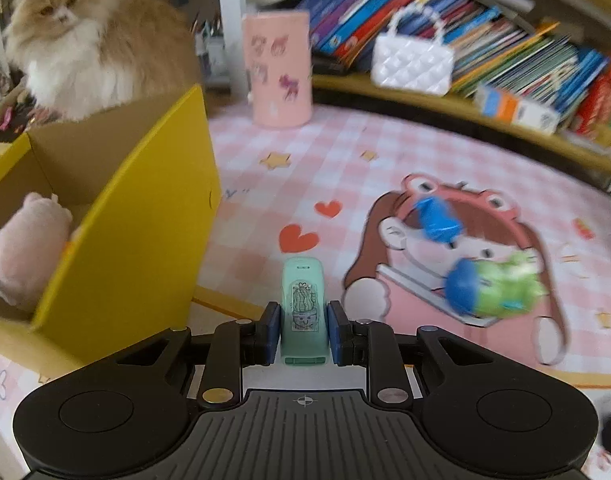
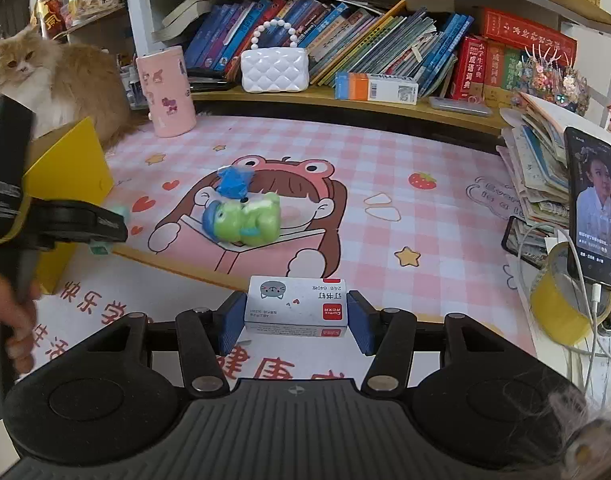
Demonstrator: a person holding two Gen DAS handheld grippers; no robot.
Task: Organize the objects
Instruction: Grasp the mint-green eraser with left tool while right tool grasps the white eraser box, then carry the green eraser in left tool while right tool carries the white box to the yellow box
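The left gripper [image 1: 303,332] is clamped tight on a mint stapler [image 1: 303,312]. The right gripper [image 2: 296,320], partly open, pinches a white box of staples [image 2: 296,306]. At nine o'clock of the stapler a yellow box [image 1: 145,232] stands close, holding a pink plush [image 1: 25,244]. At two o'clock lie a green toy [image 1: 497,288] and a blue toy [image 1: 437,220]; beyond them the mat [image 1: 345,160] is open to the shelf [image 1: 425,100] edge.

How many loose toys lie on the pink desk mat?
2: a blue toy on the mat's cartoon hat, and a green-and-blue toy just in front of it. Others may be hidden inside the yellow box.
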